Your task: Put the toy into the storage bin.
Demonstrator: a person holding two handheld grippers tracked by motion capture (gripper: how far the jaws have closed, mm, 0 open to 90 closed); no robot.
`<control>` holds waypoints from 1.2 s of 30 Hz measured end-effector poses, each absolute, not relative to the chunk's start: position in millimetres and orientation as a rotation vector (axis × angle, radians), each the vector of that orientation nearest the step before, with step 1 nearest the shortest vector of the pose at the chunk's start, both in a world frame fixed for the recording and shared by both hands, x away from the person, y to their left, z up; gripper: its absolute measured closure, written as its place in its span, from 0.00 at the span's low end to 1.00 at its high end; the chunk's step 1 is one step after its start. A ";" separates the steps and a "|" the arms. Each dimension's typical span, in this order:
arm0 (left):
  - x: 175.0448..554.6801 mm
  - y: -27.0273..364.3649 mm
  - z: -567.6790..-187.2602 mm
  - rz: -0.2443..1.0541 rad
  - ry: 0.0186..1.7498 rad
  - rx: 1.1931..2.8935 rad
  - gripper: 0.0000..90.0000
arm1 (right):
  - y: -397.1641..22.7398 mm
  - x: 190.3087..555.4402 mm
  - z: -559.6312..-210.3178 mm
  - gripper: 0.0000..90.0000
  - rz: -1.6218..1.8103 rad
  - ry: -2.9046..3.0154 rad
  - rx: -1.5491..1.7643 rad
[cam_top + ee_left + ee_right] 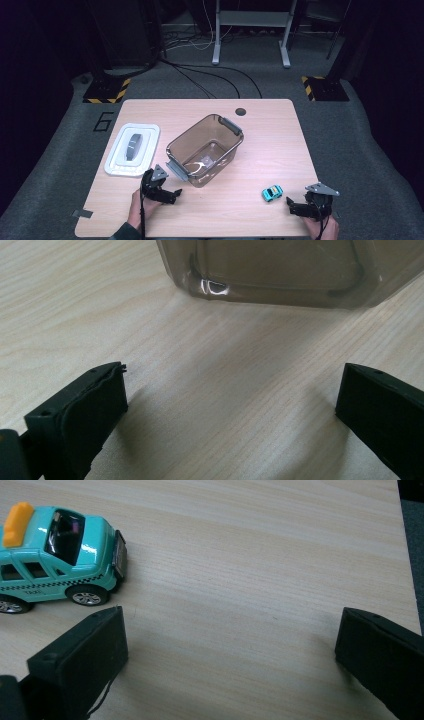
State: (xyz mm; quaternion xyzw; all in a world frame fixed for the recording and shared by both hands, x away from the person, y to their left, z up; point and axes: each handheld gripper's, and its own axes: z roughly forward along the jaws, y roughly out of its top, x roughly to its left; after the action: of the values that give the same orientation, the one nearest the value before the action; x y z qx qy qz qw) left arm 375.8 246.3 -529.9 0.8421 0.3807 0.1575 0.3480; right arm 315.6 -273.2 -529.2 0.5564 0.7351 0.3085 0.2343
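One bin (205, 150) between lid (132, 148), taxi (272, 192).

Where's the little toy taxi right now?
In the high view the toy taxi stands on the table near its front right, just left of the right gripper, right of the clear bin.

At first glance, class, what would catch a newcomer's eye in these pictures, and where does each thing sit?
The clear brown plastic bin stands out first, open at the middle of the wooden table, with its white lid lying flat to its left. Next comes the turquoise toy taxi near the front right, just beside the open right gripper. The left gripper, also open, sits in front of the bin.
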 end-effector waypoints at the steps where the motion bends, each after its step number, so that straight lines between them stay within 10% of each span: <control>1: 375.8 246.4 -529.7 0.412 0.985 2.186 0.00 | -273.0 315.8 -528.8 0.00 0.839 2.021 1.530; 36: 375.4 243.8 -530.8 0.422 0.982 2.175 0.00 | -205.6 332.1 -495.1 0.00 0.807 2.246 1.510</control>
State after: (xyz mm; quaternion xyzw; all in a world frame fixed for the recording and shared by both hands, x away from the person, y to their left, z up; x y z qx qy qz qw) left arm 375.4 243.8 -530.8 0.8403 0.3794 0.1630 0.3512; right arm 332.1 -205.6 -495.1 0.5278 0.7854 0.2822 0.1579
